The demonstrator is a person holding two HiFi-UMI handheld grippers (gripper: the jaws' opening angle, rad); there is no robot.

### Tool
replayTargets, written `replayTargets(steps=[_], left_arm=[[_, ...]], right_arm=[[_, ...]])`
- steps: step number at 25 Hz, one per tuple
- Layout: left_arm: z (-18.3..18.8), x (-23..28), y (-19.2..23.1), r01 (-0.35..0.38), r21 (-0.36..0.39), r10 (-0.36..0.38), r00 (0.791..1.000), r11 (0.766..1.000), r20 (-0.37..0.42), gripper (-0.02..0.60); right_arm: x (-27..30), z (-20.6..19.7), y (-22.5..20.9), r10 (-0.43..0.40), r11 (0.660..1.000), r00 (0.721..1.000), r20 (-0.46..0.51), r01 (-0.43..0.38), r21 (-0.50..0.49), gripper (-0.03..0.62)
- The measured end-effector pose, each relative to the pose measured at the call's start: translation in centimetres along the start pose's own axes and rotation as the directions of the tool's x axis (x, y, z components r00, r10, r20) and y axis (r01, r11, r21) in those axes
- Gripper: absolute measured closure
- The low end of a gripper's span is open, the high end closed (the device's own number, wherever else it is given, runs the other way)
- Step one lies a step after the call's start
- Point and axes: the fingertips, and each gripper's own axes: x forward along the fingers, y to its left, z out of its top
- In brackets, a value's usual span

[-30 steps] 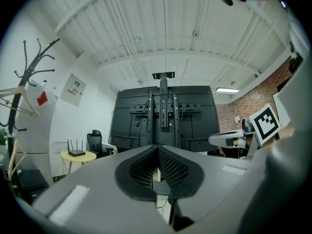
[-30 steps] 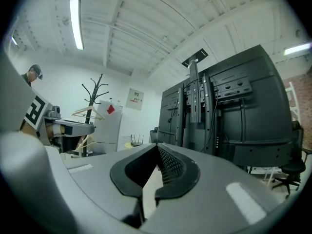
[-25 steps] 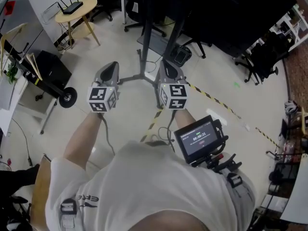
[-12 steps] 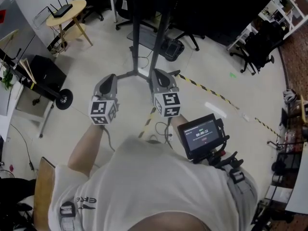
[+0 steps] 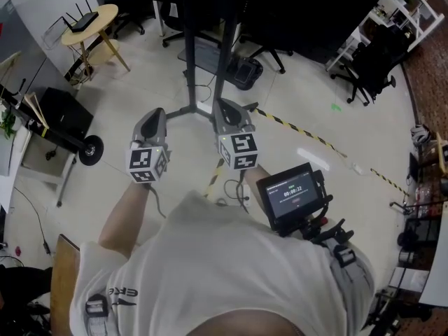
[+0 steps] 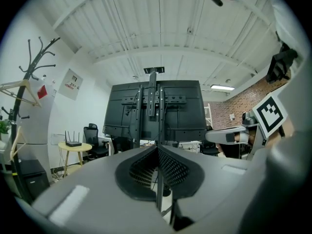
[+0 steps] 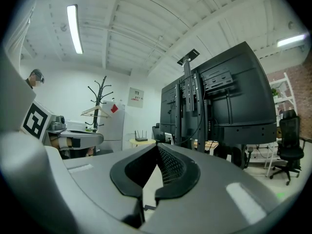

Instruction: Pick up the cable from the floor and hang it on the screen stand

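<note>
Our left gripper (image 6: 157, 152) has its jaws pressed together on nothing, the mesh pads meeting in one seam, and our right gripper (image 7: 157, 149) is likewise closed and empty. Both are held level, side by side in front of our chest, and point at the screen stand (image 5: 224, 54), whose two dark posts rise from feet on the pale floor (image 5: 140, 68) just beyond the fingertips. What we take for the cable (image 5: 236, 191) is a thin loose loop lying on the floor close to our body, below the right gripper's marker cube and beside the near end of the striped tape (image 5: 294, 128). It is small and partly hidden by our shirt, so we cannot rule out that it is a cord of the rig. We judge the task to be at its very start, with the pickup not yet begun and nothing hung on the stand. The next move, as we see it, calls for tipping a gripper down toward that loop, parting its jaws, and closing them on the cable before lifting it to the stand.
</note>
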Motion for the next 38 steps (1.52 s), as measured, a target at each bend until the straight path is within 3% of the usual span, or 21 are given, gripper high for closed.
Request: replayTargets(steps=[27,38], left_arm=[[0.7,-0.4,1.3,-0.042,0.002,0.042,0.999,0.999,0.025,0.578],[1.2,0.4,1.0,-0.028,-0.003,0.028,0.999,1.0,0.032,0.578]], right_arm=[[0.1,0.6,-0.2,-0.001,1.0,1.0,0.032,0.001,0.015,0.582],[0.3,0.7,-0.5,-0.013,1.0,1.0,0.026,0.012,0.013,0.583]])
